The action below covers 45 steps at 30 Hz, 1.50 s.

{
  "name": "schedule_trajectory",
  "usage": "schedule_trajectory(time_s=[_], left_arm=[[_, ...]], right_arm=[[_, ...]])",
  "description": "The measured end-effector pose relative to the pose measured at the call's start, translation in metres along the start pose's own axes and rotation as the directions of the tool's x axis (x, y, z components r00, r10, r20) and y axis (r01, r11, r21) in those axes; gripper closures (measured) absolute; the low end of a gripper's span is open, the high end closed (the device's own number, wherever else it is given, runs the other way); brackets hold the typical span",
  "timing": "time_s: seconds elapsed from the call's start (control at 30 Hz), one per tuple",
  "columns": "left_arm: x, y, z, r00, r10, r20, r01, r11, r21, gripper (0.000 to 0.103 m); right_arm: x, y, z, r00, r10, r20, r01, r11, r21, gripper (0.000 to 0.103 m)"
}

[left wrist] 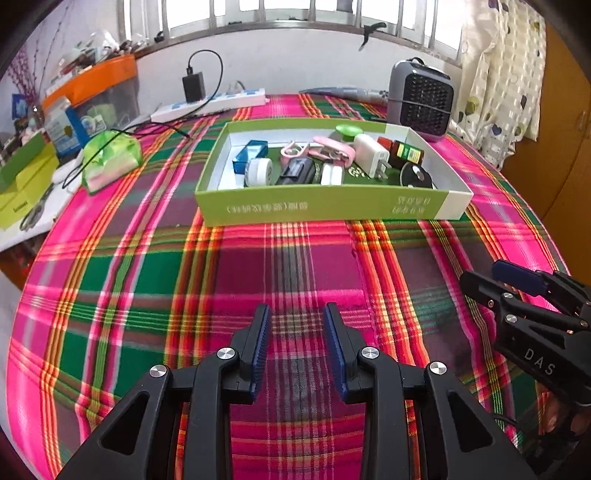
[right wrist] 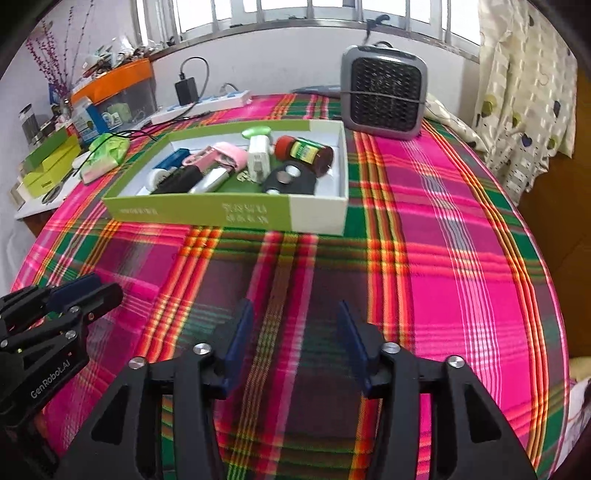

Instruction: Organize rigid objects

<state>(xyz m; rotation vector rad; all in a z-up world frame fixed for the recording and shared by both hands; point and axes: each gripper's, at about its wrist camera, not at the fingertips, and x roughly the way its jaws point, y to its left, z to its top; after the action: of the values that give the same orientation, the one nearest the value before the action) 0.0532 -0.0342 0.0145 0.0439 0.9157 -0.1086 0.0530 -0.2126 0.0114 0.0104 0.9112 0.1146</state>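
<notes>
A pink, green and red plaid cloth covers the table. On its far half sits a shallow green-and-white cardboard box holding a brown red-capped bottle, a white plug adapter and a white tape roll. Near, the left gripper and right gripper hover empty, fingers parted. Only the right view shows the grey fan heater whole.

Daylight pours in through the barred window at the back, blown out to plain white. The plaid cloth is evenly bright, with only soft shadows under the green box. Both views bulge hard, with straight lines curving and the corners going black. The right wrist view looks slightly smeared.
</notes>
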Motion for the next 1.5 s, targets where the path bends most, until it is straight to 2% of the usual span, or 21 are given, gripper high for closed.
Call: schedule_trajectory(time_s=[0.27,0.43,0.93,1.5], left_arm=[[0.003,-0.005,0.0,1.0,0.0,0.017,0.001,1.0,-0.016,0.073],[0.005,-0.011,0.0,1.0,0.016,0.024,-0.016,1.0,-0.002,0.067],[0.006,-0.014,0.0,1.0,0.008,0.024,-0.008,1.0,0.007,0.062],[0.006,-0.014,-0.001,1.0,0.008,0.024,-0.009,1.0,0.008,0.062]], right_arm=[[0.0,-0.003,-0.003,0.999,-0.039,-0.001,0.039,0.999,0.001,0.054],[0.0,-0.001,-0.003,0.998,-0.056,-0.002,0.056,0.998,-0.006,0.053],[0.0,-0.001,-0.003,0.998,-0.056,-0.002,0.056,0.998,-0.006,0.053],[0.0,-0.001,-0.003,0.998,-0.056,-0.002,0.056,0.998,-0.006,0.053]])
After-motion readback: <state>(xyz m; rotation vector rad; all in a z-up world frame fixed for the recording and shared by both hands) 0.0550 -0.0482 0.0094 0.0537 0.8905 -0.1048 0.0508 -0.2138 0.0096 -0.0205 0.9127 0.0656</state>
